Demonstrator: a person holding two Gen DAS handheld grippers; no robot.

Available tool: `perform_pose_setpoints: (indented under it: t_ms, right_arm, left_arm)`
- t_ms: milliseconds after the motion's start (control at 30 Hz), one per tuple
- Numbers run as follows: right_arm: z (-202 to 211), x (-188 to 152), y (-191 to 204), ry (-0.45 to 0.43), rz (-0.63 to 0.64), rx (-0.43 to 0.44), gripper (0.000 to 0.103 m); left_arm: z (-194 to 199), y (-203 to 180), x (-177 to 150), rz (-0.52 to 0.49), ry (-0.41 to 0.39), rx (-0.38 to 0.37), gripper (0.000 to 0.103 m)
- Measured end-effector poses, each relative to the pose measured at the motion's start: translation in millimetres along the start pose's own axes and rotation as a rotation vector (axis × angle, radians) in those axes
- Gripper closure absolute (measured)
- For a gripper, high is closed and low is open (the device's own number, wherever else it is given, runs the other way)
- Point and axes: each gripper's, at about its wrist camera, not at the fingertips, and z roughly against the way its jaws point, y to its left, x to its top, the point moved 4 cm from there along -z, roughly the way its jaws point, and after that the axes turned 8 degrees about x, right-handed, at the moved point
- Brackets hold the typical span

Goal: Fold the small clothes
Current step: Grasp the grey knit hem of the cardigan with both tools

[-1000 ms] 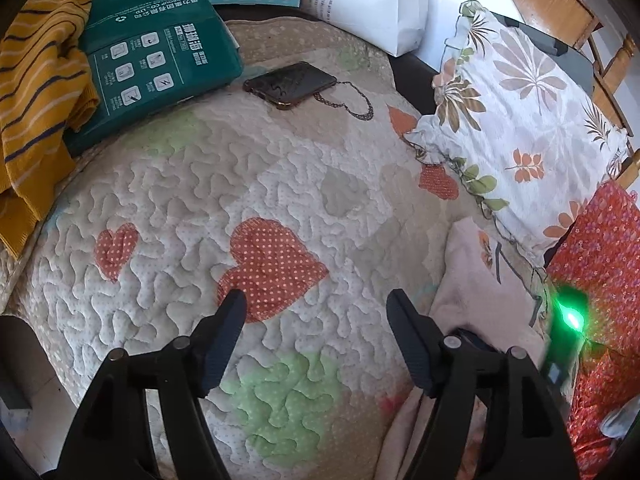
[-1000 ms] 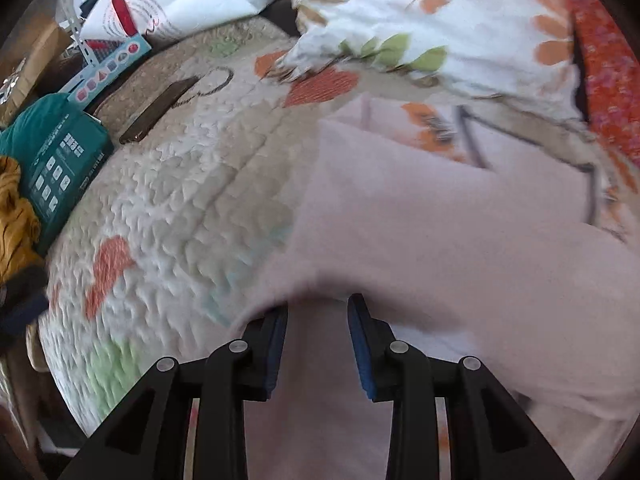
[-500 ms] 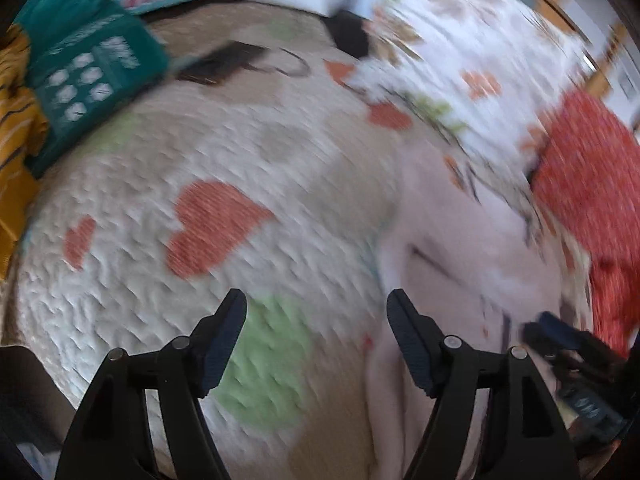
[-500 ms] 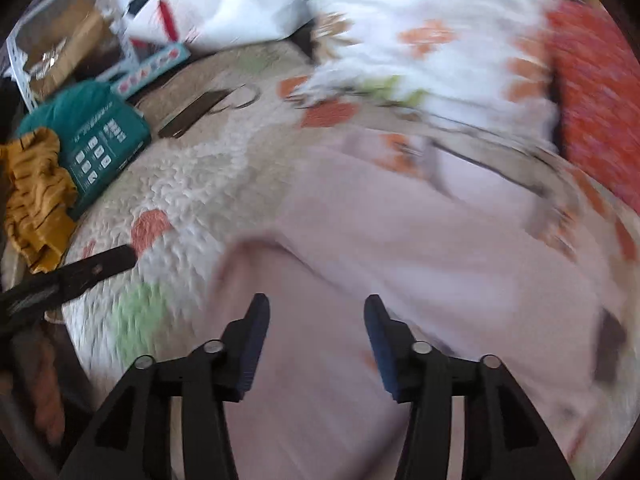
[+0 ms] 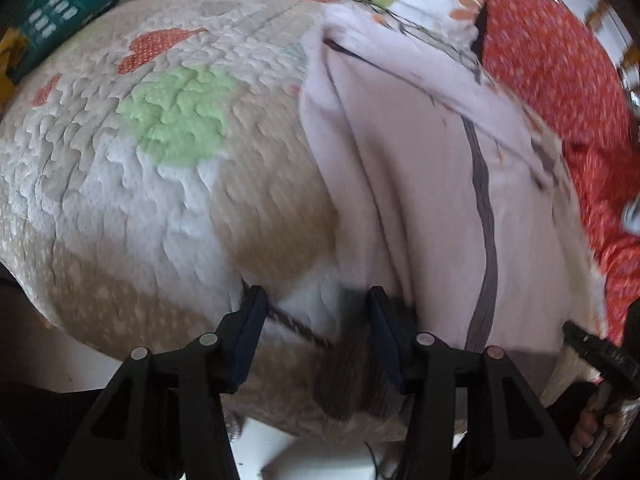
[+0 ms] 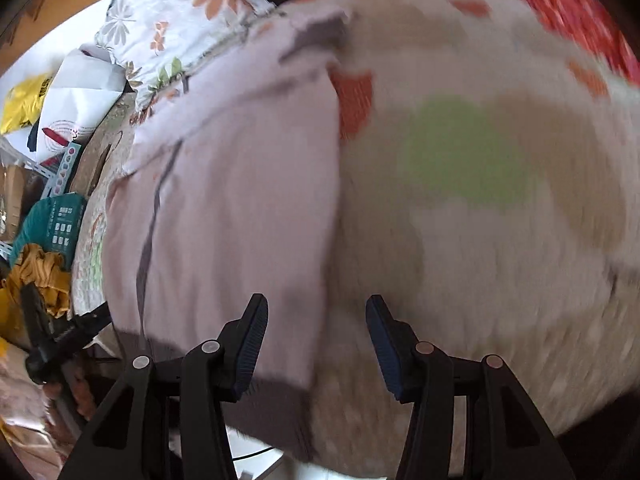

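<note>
Both your claws — left gripper (image 5: 314,326), right gripper (image 6: 316,330) — were spread at the pink top's (image 5: 420,184) hem; grab corners evenly.

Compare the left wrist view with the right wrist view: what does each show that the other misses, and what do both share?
Only the left wrist view shows the garment's left edge lying on the quilt beside a green patch, and the right tool's tip at the frame's right. Only the right wrist view shows the garment's right edge, the yellow clothing, white bag and the left tool. Both share the pale pink garment with its grey seam, the heart quilt, floral pillow, teal package, and open tools.
</note>
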Motion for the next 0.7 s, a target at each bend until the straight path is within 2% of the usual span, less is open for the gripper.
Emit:
perform_pose_setpoints:
  t_ms: [167, 233, 267, 300, 333, 367, 500, 567, 600, 700]
  right_arm:
    - [-4.5, -18.9, 18.3, -0.024, 0.051, -0.007, 0.045]
    - [-7.9, -28.2, 27.0, -0.009, 0.068, 0.01, 0.045]
    - [-9.1, -33.8, 30.7, -0.012, 0.077, 0.003, 0.045]
    - [-9.1, -38.8, 32.0, -0.015, 0.089, -0.003, 0.045]
    - [-10.0, -42.7, 34.3, -0.013, 0.099, -0.003, 0.045]
    - [-10.2, -46.9, 36.6, -0.013, 0.106, 0.003, 0.046]
    - [-14.1, -61.6, 43.7, 0.01, 0.133, 0.002, 0.052]
    - [-17.4, -67.7, 48.7, 0.004, 0.156, -0.019, 0.052]
    - [-18.8, -69.2, 50.9, 0.0, 0.169, -0.035, 0.052]
    - [-23.2, -68.1, 54.3, -0.022, 0.193, -0.075, 0.055]
  left_arm:
    - [1.8, -17.1, -21.5, -0.063, -0.015, 0.011, 0.052]
    - [4.7, -19.8, -25.2, -0.078, -0.034, 0.036, 0.056]
    - [5.3, -19.6, -24.9, -0.074, -0.036, 0.04, 0.066]
    - [7.1, -18.3, -24.6, -0.057, -0.034, 0.025, 0.086]
    - [9.9, -14.8, -25.9, -0.035, -0.027, -0.008, 0.098]
    - [11.8, -12.0, -26.8, -0.013, -0.019, -0.036, 0.096]
    - [19.6, -4.4, -31.1, 0.01, -0.043, -0.009, 0.096]
    - [14.8, -3.9, -31.8, 0.018, -0.018, -0.019, 0.094]
    - [9.6, -4.1, -31.9, 0.022, 0.003, -0.012, 0.09]
    - [4.9, -5.9, -30.4, 0.021, 0.003, 0.004, 0.091]
